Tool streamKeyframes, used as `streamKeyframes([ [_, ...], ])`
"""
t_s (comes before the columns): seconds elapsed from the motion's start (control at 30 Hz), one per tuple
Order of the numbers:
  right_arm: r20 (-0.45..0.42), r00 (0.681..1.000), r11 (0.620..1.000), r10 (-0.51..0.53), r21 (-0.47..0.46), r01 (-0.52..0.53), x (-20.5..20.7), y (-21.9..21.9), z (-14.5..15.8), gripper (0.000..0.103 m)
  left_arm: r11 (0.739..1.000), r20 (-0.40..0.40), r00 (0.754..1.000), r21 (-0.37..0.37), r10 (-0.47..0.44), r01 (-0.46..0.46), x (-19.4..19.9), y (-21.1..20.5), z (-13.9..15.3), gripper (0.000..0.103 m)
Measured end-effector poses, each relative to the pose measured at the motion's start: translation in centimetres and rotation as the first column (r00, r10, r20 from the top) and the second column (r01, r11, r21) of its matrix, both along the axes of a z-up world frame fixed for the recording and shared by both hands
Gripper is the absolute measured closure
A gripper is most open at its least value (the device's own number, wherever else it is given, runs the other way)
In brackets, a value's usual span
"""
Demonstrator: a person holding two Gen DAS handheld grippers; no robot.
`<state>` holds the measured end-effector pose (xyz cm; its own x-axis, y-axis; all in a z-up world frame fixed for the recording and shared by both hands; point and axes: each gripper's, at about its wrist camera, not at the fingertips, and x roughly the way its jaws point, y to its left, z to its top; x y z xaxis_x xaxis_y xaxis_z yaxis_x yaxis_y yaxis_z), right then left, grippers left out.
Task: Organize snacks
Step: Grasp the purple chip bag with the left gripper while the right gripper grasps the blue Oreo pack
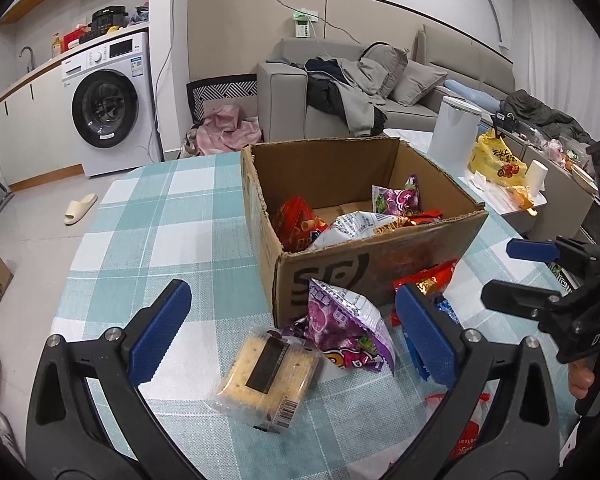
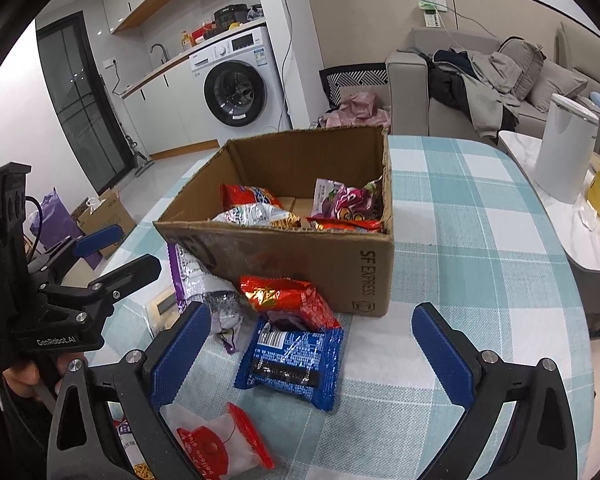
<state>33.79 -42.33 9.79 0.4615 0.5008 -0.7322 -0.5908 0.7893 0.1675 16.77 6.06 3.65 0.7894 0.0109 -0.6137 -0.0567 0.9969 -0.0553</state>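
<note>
From the left wrist camera, the left hand-held gripper (image 1: 292,328) hangs released above the checked surface (image 1: 152,216), its blue pads spread wide with nothing between them. Directly under the gap lie a clear-wrapped cracker pack (image 1: 266,376) and, just beside it and overlapping its far corner, a purple candy bag (image 1: 344,328) that leans against the front wall of the cardboard box (image 1: 384,256). A red snack packet (image 1: 428,280) rests against the same wall further right, with a blue wrapper partly hidden behind the right pad. Inside the box sit a red bag, a silver-white bag and another purple bag. The right hand-held gripper (image 1: 504,272) shows at the right edge, also spread apart and empty. Behind the surface stand a washing machine (image 1: 108,108) and a grey sofa (image 1: 380,92) heaped with clothes.

From the right wrist camera, the right hand-held gripper (image 2: 312,344) is released, its pads wide over a blue biscuit packet (image 2: 290,364) lying flat on the surface. The red snack packet (image 2: 288,296) touches its far edge and leans on the box front (image 2: 300,264). A white pouch with a red seal (image 2: 224,444) lies near the lower left pad. The purple bag sits at the box's left corner. The left hand-held gripper (image 2: 116,248) shows at the left edge, fingers parted, gripped by a hand (image 2: 32,376). A white kettle (image 2: 564,148) stands well apart at the right on a neighbouring white table.
</note>
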Motion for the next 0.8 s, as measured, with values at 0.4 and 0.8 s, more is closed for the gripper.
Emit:
streamKeyframes([
  [0.4,-0.076,0.996,0.995,0.043,-0.089,-0.05,0.2,1.8,-3.4,0.001,0.999,-0.052,0.998,0.018,-0.042,0.043,0.9,-1.2,-1.7,0.001],
  [0.8,-0.121,0.991,0.987,0.06,-0.142,-0.077,0.3,3.3,-5.9,0.001,0.999,-0.096,0.995,0.02,-0.03,0.032,1.9,-1.0,-3.4,0.001],
])
